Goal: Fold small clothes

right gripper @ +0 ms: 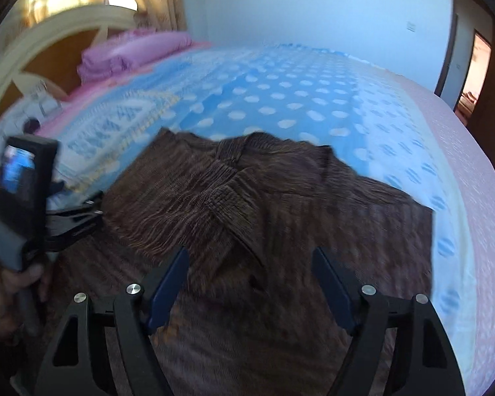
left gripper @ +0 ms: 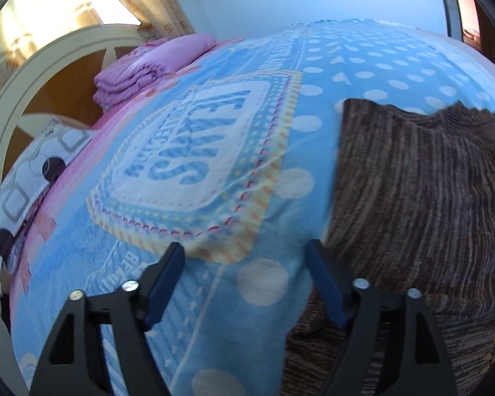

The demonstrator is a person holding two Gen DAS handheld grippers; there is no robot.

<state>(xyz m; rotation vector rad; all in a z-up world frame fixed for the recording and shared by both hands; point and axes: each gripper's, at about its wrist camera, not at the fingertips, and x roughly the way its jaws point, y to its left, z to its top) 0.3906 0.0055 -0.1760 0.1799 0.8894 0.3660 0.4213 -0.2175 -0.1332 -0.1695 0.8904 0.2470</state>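
Observation:
A brown ribbed knit garment (left gripper: 412, 181) lies spread on the blue polka-dot blanket (left gripper: 214, 151) of a bed. My left gripper (left gripper: 244, 247) is open over the blanket, its right finger at the garment's left edge, with nothing gripped. In the right wrist view the garment (right gripper: 247, 198) shows a crossed neckline near its far end. My right gripper (right gripper: 250, 251) stands open above the garment's middle, its pads clear of the cloth. The left gripper (right gripper: 92, 208) appears at the garment's left side, held by a person's hand (right gripper: 3, 297).
Folded pink bedding (left gripper: 142, 72) and a patterned pillow (left gripper: 26, 178) lie by the cream and wood headboard (left gripper: 49, 52). Curtains hang behind it. The bed's pink edge (right gripper: 478, 231) runs along the right, with a doorway (right gripper: 475, 76) beyond.

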